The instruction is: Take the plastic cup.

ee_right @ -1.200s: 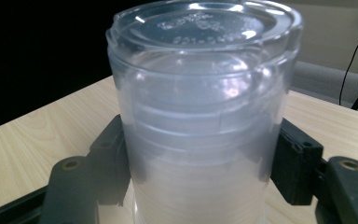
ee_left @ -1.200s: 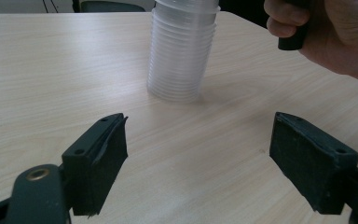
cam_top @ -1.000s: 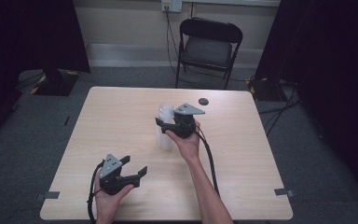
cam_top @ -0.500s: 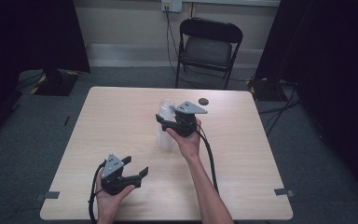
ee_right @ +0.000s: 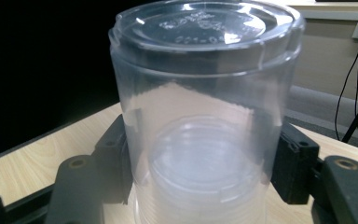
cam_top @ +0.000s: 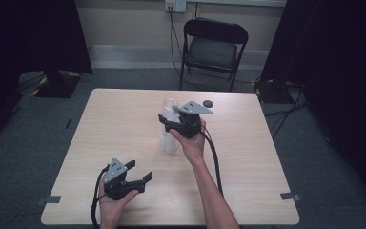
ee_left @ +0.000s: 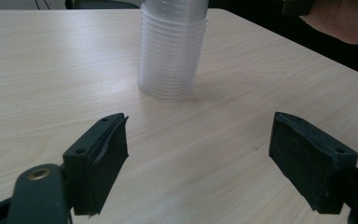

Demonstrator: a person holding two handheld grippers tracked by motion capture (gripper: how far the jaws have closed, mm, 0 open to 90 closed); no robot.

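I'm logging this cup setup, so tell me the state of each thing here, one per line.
stack of clear cups: upside down on the table, nested, upright.
top cup: upside down, between the right gripper's jaws, which have just been closing on its sides.
right gripper: jaws against the top cup.
left gripper: jaws open, nothing between them, low over the table.
folding chair: unfolded, nobody in it.

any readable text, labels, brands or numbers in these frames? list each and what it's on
None can be read.
Embossed lettering on the upturned base of the top cup of the clear cup stack: raised characters show in the right gripper view, too faint and blurred to make out.
Wall outlet: no legible marking.
Both grippers, the table and the folding chair: no text visible.
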